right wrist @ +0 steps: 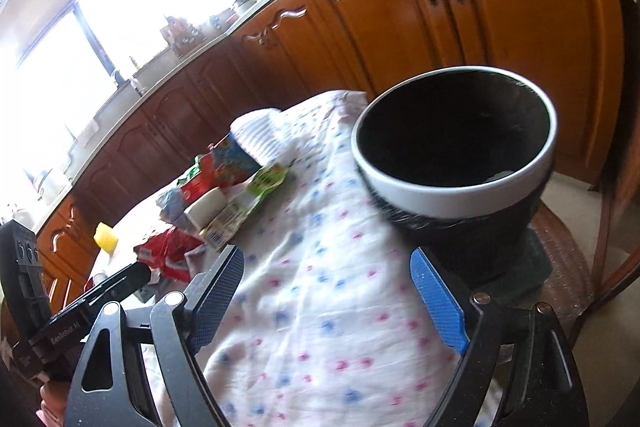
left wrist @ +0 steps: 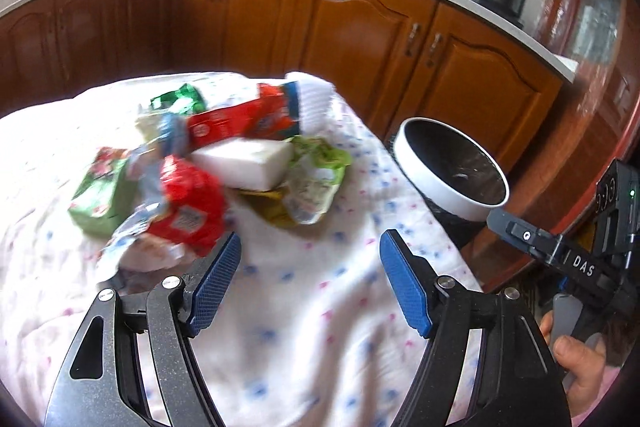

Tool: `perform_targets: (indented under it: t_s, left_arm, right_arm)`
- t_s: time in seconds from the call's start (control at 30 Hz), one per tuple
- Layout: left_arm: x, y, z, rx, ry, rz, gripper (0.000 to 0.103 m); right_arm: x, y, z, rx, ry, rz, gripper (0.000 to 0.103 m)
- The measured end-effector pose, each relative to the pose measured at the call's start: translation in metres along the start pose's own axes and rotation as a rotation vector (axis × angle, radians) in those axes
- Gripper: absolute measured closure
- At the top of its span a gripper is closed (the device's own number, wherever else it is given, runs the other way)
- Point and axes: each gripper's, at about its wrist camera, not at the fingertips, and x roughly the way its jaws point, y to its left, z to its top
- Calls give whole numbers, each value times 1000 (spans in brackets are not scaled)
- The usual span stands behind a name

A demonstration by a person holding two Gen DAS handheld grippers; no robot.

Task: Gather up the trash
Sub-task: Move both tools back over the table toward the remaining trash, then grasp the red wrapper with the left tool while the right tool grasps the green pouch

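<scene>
Both grippers, left gripper (left wrist: 310,281) and right gripper (right wrist: 328,301), gape wide and empty, wrapper pile (left wrist: 208,163) heaped near the waste bin (right wrist: 452,205) for disposal

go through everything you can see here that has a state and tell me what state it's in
Left tool: open, nothing between the pads.
Right tool: open, holding nothing.
Trash bin: upright, uncovered, black liner inside.
Wrappers: crumpled, piled on the cloth.
White block: lying flat in the pile.
Cabinet doors: closed.
</scene>
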Motion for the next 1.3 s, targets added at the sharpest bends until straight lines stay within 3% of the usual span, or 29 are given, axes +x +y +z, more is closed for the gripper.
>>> perform_targets:
  t_s: [0.47,0.6,0.73,0.87,1.03,1.1,1.2,1.27,1.3]
  left_arm:
    - [-23,47,5,-64,-57,78,30]
    - [-16,59,13,-69,-37,90,30]
    - [-5,66,21,-58,-3,101,30]
    - [7,67,29,-44,26,88,30]
    - [22,66,31,-35,73,68,31]
    - [27,66,30,-32,89,63,46]
    - [34,68,28,-41,119,44,66]
    - [34,67,26,-45,118,31,72]
    - [32,65,26,-40,113,30,81]
  right_arm:
    - [37,41,-1,-39,62,70,16]
    - [57,49,3,-26,95,110,17]
    - [80,54,10,5,129,138,37]
    - [107,49,17,75,174,154,47]
    - [136,44,22,164,215,181,74]
    - [141,45,24,168,221,195,87]
    - [139,51,26,140,210,211,92]
    - [131,54,26,115,189,214,95]
    - [124,55,25,103,179,218,97]
